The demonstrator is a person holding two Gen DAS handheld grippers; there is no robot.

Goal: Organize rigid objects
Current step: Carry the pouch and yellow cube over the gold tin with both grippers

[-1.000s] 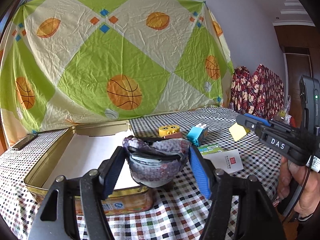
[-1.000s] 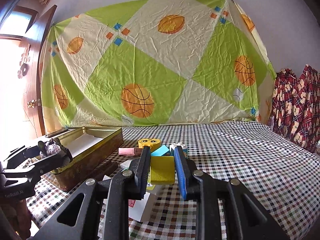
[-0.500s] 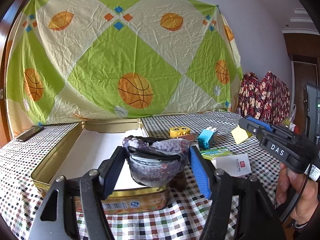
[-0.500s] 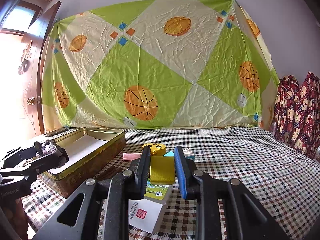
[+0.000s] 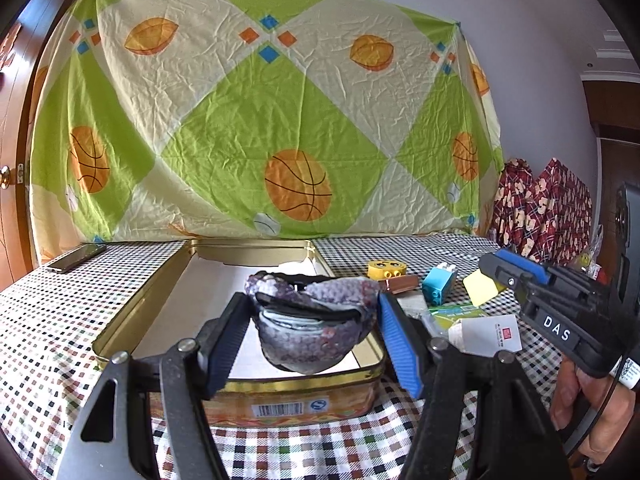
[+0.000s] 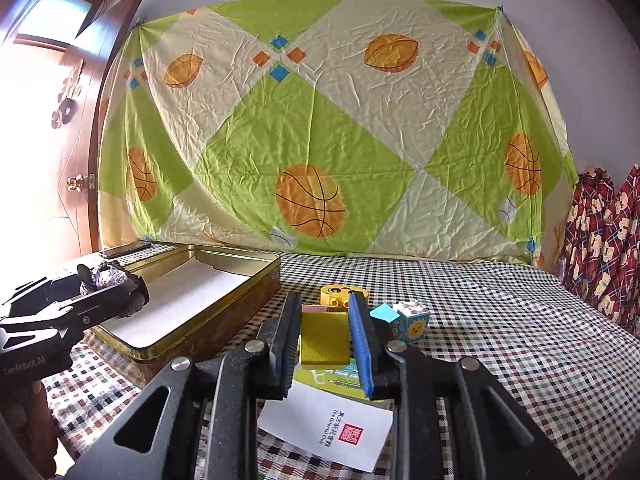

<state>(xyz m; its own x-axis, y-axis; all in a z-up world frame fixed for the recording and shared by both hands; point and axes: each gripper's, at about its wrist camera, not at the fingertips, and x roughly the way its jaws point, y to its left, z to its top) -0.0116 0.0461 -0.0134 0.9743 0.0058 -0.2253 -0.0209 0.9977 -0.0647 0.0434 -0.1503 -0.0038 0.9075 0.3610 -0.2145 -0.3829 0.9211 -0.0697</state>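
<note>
The checked desk point(image 6: 500, 320) carries an open gold tin point(image 5: 240, 394) at the left, with a yellow round brick point(image 5: 387, 270) and a blue brick point(image 5: 439, 286) loose to its right. The left gripper point(image 5: 312, 334) clamps a purple beaded pouch point(image 5: 312, 316) above the tin's near end. The right gripper point(image 6: 325, 344) pinches a yellow block point(image 6: 323, 340) over a white card point(image 6: 324, 424).

- A big wrinkled cloth point(image 5: 256, 120) with green and cream diamonds, orange basketballs and small blue and orange squares hangs across the pale wall point(image 5: 500, 20) behind the worktop point(image 6: 500, 320).
- A red plaid fabric with bear figures point(image 5: 548, 208) is heaped at the far right.
- A dark wooden door point(image 6: 116, 92) stands at the left, bright light beside it.
- A checked cloth covers the worktop.
</note>
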